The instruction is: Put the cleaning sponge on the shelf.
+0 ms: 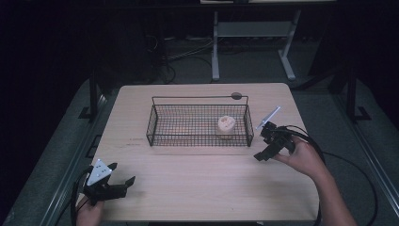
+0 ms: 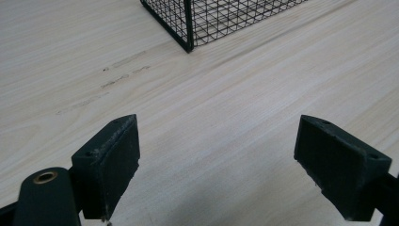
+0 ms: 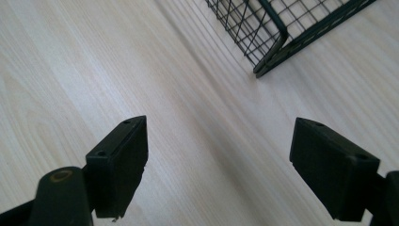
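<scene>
A black wire basket [image 1: 153, 126] stands in the middle of the light wooden table [image 1: 197, 183]. A pale, rounded cream object [image 1: 226, 124] lies inside it near the right end. My left gripper [image 1: 122, 173] rests at the table's front left corner, open and holding nothing; its own view [image 2: 216, 169] shows bare wood between the jaws and a basket corner [image 2: 188, 28] ahead. My right gripper [image 1: 261, 141] hovers just off the basket's right end, also open and holding nothing [image 3: 219, 165], with the basket's lower corner [image 3: 268, 52] close in front.
A dark round spot [image 1: 236, 96] sits on the table behind the basket's rear rim. Faint marks [image 2: 117, 80] run across the wood left of the basket. Beyond the table, white desk legs [image 1: 215, 52] and cables lie on the dark floor.
</scene>
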`<state>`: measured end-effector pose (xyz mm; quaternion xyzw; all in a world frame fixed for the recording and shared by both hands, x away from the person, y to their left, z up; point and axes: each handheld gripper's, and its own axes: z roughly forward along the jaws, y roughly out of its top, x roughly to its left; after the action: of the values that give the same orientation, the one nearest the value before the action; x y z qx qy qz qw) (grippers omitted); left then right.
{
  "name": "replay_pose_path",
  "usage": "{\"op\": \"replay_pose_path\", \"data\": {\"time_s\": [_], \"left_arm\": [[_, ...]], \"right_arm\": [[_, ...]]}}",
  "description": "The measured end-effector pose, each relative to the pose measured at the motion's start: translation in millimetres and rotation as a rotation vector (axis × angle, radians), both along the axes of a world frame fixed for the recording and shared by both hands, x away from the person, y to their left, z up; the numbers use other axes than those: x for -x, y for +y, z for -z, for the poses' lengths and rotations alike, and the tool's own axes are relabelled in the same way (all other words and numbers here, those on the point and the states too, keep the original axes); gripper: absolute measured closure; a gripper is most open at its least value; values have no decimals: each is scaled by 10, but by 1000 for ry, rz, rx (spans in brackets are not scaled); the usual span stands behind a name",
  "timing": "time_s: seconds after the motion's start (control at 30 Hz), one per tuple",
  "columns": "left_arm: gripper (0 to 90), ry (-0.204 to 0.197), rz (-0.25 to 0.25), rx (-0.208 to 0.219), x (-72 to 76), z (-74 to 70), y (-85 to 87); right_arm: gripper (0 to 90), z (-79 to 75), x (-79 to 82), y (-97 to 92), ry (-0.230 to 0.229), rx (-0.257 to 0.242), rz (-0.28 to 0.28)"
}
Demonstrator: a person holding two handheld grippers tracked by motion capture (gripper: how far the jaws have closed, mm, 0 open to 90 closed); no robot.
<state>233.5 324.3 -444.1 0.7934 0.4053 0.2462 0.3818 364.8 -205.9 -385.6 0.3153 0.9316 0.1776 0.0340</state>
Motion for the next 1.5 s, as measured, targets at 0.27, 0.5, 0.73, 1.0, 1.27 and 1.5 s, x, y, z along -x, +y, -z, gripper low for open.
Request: {"op": "replay_pose_path", "data": {"time_s": [0.27, 0.5, 0.73, 1.0, 1.27, 1.5], "left_arm": [[140, -1, -1, 3, -4, 0, 4], [140, -2, -2, 2, -2, -1, 2], [140, 0, -2, 1, -2, 0, 1], [140, -1, -2, 1, -1, -2, 0], [140, -3, -2, -1, 1, -3, 3], [140, -4, -3, -1, 0, -3, -2]], "right_arm": [[195, 65, 34, -63, 7, -6, 10], [195, 107, 93, -118, 6, -19, 20], [194, 153, 153, -163, 8, -26, 22], [191, 211, 225, -201, 9, -33, 22], [193, 272, 288, -239, 9, -45, 25], [193, 308, 346, -281, 5, -52, 31]]}}
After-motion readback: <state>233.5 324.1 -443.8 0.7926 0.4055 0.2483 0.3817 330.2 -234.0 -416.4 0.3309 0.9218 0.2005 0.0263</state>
